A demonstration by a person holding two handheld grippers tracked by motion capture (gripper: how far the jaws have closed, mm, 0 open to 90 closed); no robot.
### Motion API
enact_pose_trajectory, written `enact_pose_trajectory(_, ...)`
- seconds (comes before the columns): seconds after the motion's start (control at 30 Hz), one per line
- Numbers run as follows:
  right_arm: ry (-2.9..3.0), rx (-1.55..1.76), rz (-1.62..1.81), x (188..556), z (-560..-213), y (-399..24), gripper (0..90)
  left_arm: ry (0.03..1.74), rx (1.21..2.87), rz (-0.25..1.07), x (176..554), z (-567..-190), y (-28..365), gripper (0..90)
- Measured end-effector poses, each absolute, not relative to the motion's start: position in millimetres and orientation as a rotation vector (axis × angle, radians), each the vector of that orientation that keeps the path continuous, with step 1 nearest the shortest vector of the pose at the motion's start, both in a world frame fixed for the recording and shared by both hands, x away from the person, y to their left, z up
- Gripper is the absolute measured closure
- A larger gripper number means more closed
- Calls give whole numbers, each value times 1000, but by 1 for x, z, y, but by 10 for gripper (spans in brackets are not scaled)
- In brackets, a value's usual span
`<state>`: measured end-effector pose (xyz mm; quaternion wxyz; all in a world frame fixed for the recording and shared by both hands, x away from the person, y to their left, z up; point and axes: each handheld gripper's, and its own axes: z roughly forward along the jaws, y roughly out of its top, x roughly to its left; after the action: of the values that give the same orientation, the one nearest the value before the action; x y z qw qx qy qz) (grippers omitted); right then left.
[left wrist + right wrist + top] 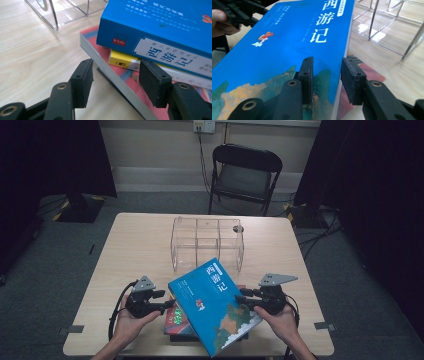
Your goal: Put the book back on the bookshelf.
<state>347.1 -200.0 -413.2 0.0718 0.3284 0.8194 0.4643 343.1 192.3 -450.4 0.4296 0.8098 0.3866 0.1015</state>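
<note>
The blue book (212,302) is lying tilted on top of a stack of books at the near edge of the table (135,245), just in front of the clear organizer (207,241), which serves here as the landmark. One corner of the blue book is pointing toward the organizer, and another is hanging over the table's near edge.

The right gripper (246,299) is pinching the blue book at the edge on the person's right. In the right gripper view one jaw is lying on the cover and the other is pressing against the page edge beside it (327,85).

The left gripper (165,301) is sitting at the other side of the stack, farther from the organizer than the blue book's far corner. Its jaws are standing spread with nothing pressed between them (116,82). In the left gripper view they are straddling the edge of the red book (120,80) that lies under the blue one. A yellow book (122,60) is showing between the red and blue books.

Beyond the organizer, past the table, a black chair (245,175) is standing on the floor.
</note>
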Motion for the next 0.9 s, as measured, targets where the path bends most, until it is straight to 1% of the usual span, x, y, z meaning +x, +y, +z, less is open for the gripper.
enact_pose_trajectory(0.17, 2447, 994, 1376, 333, -413, -203, 632, 964, 2029, 302, 357, -449, 183, 478)
enact_pose_trajectory(0.27, 2451, 1008, 1401, 325, -414, -206, 630, 968, 2014, 298, 367, -450, 177, 515)
enact_pose_trajectory(0.37, 2454, 1013, 1431, 319, -415, -209, 630, 983, 2007, 313, 374, -450, 171, 529)
enact_pose_trajectory(0.57, 2485, 995, 1400, 311, -411, -207, 621, 991, 2000, 321, 381, -451, 168, 493)
enact_pose_trajectory(0.6, 2490, 986, 1391, 311, -410, -206, 598, 989, 2000, 319, 382, -451, 168, 489)
enact_pose_trajectory(0.63, 2490, 986, 1391, 311, -410, -206, 598, 989, 2000, 319, 382, -451, 168, 483)
enact_pose_trajectory(0.67, 2484, 977, 1388, 313, -410, -204, 562, 992, 1998, 320, 383, -452, 168, 483)
enact_pose_trajectory(0.73, 2440, 988, 1364, 328, -412, -196, 449, 991, 1995, 331, 384, -453, 168, 451)
enact_pose_trajectory(0.9, 2396, 1033, 1376, 350, -415, -189, 426, 987, 1997, 323, 387, -453, 168, 438)
